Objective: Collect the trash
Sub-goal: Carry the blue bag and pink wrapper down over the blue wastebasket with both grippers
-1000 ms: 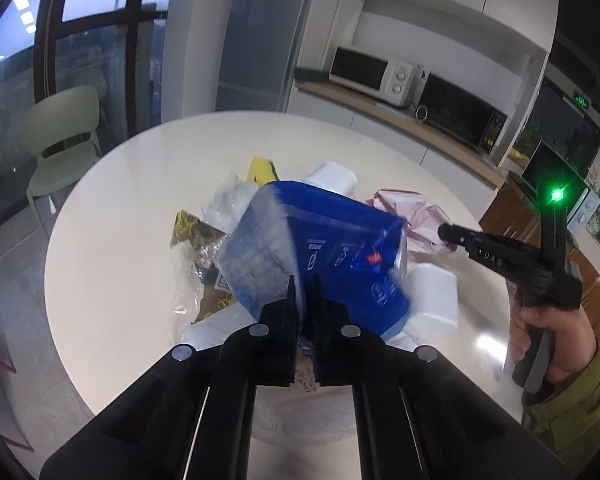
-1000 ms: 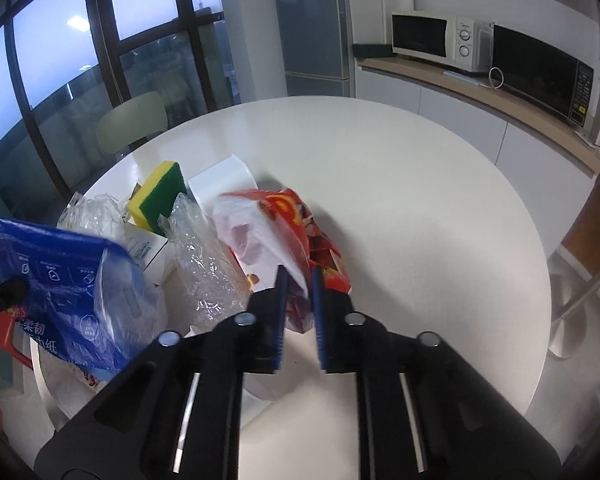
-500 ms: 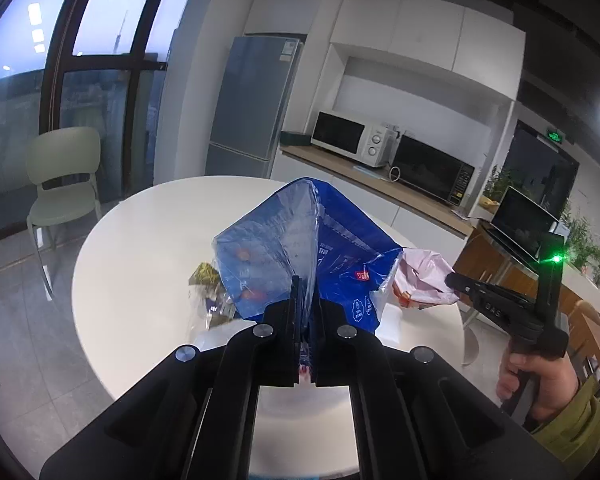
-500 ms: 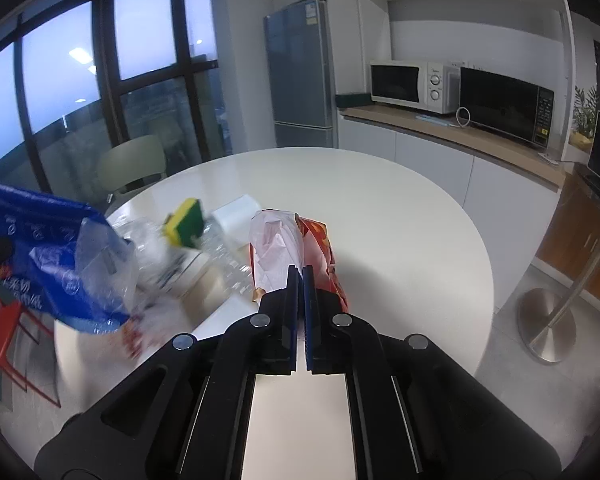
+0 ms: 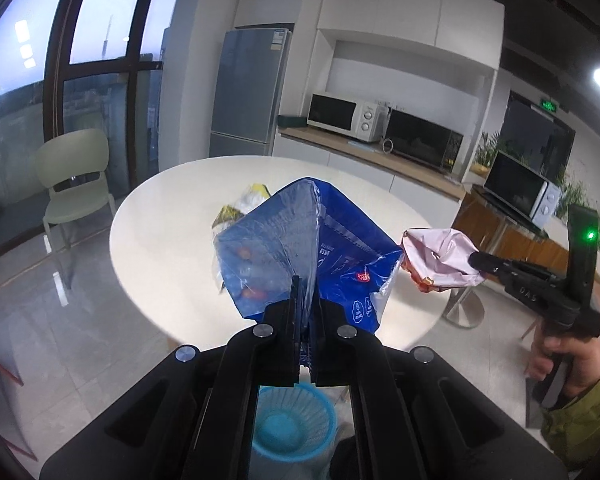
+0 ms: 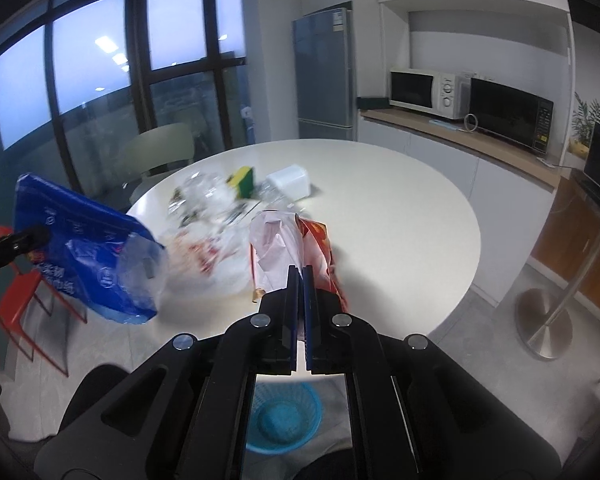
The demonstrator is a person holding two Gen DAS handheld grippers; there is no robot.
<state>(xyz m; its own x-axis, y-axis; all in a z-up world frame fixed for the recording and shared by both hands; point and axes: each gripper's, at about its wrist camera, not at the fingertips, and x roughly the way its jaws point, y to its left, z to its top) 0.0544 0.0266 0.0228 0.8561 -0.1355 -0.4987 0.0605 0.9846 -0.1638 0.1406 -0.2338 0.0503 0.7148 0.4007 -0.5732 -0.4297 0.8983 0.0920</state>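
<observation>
My left gripper (image 5: 305, 292) is shut on a blue plastic bag (image 5: 300, 248) and holds it in the air off the near edge of the round white table (image 5: 172, 216). The bag also shows in the right wrist view (image 6: 88, 248). My right gripper (image 6: 299, 280) is shut on a pink and red snack wrapper (image 6: 288, 244), also lifted; the wrapper shows in the left wrist view (image 5: 440, 264). A blue mesh waste basket (image 5: 292, 424) stands on the floor below both grippers, also seen in the right wrist view (image 6: 284, 416).
Several pieces of trash stay on the table: clear plastic wrap (image 6: 208, 196), a yellow-green sponge (image 6: 244, 178), a white box (image 6: 290, 180). A green chair (image 5: 74, 188) and a red chair (image 6: 24, 300) stand to the left. A steel table base (image 6: 548, 320) is at the right.
Both grippers have lifted their trash off the table and pulled back toward me. The blue waste basket has come into view below them.
</observation>
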